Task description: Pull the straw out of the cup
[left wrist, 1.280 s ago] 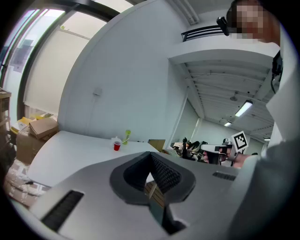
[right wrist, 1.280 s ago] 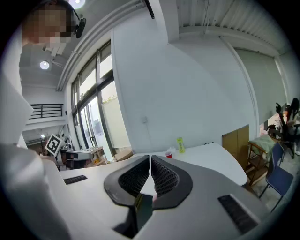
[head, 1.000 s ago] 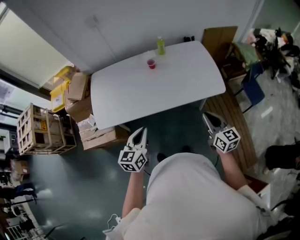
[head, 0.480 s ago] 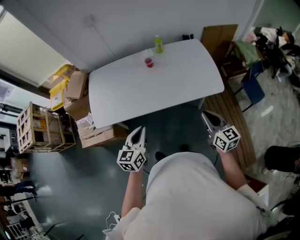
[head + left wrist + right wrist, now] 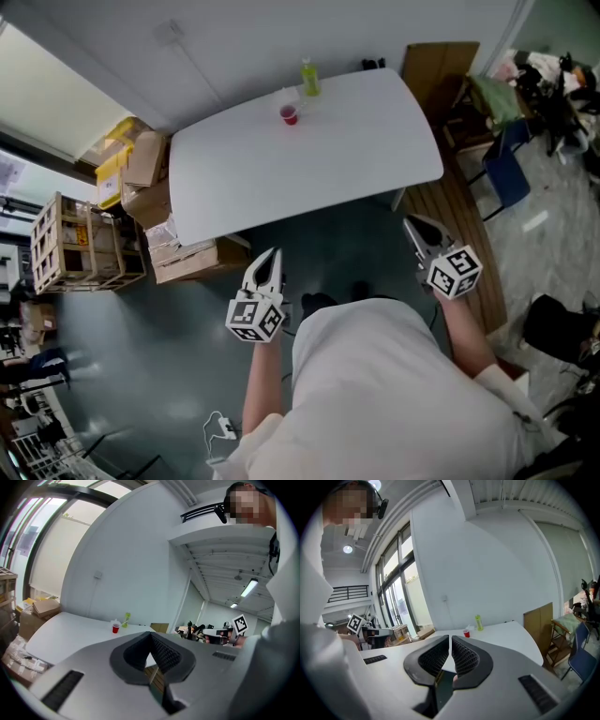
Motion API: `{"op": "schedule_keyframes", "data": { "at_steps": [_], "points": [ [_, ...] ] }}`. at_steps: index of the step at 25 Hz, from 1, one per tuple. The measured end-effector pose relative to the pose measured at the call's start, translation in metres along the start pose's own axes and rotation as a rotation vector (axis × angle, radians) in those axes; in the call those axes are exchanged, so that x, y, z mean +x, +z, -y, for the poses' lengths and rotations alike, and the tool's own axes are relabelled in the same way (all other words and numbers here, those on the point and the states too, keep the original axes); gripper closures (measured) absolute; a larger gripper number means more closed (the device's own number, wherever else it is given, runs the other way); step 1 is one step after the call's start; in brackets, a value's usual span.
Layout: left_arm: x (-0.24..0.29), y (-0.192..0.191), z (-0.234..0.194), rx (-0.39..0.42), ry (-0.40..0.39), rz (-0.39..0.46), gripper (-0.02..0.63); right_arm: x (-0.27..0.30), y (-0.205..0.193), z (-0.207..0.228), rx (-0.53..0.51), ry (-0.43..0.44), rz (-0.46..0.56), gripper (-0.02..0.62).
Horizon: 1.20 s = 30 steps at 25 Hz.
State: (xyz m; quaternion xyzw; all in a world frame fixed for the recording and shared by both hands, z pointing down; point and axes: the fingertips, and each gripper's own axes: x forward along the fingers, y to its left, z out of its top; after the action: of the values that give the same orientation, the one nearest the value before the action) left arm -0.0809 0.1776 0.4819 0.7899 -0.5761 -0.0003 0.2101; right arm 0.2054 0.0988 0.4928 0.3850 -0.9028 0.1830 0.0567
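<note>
**Left tongs and right tongs clenched on nothing, one cup far off**

Head view: two tongs are held low in front of the person, short of the near edge of one white surface. On its far side stand one red cup and, just to its right, one green bottle. The straw is too small to make out. One wooden crate stands on the floor at the far left.

Left gripper view: the ribbed pads meet at their tips with nothing between them. The cup and bottle sit well beyond, to the left of the tips. The right tongs show at the right.

Right gripper view: the pads are pressed together and empty. The cup and bottle stand far ahead, slightly right.
</note>
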Motion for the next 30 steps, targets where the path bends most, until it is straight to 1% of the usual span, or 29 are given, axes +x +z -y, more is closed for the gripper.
{"op": "schedule_keyframes", "data": {
  "at_steps": [4,8,14,21,30],
  "points": [
    [0.005,-0.004,0.003,-0.01,0.021,-0.007,0.604,-0.001,0.002,0.005,-0.01,0.02,-0.011,0.552],
    [0.017,-0.005,0.005,-0.013,0.023,-0.02,0.604,0.002,0.005,0.007,-0.016,0.056,-0.011,0.552],
    [0.041,-0.001,-0.005,-0.009,0.01,-0.037,0.604,0.016,0.009,0.016,-0.017,0.049,-0.024,0.552],
    [0.074,0.011,-0.028,-0.007,-0.028,-0.052,0.604,0.045,0.021,0.021,-0.012,0.048,-0.012,0.552],
    [0.119,0.033,-0.076,0.002,-0.083,-0.091,0.604,0.102,0.03,0.016,-0.005,0.036,-0.042,0.552]
  ]
}}
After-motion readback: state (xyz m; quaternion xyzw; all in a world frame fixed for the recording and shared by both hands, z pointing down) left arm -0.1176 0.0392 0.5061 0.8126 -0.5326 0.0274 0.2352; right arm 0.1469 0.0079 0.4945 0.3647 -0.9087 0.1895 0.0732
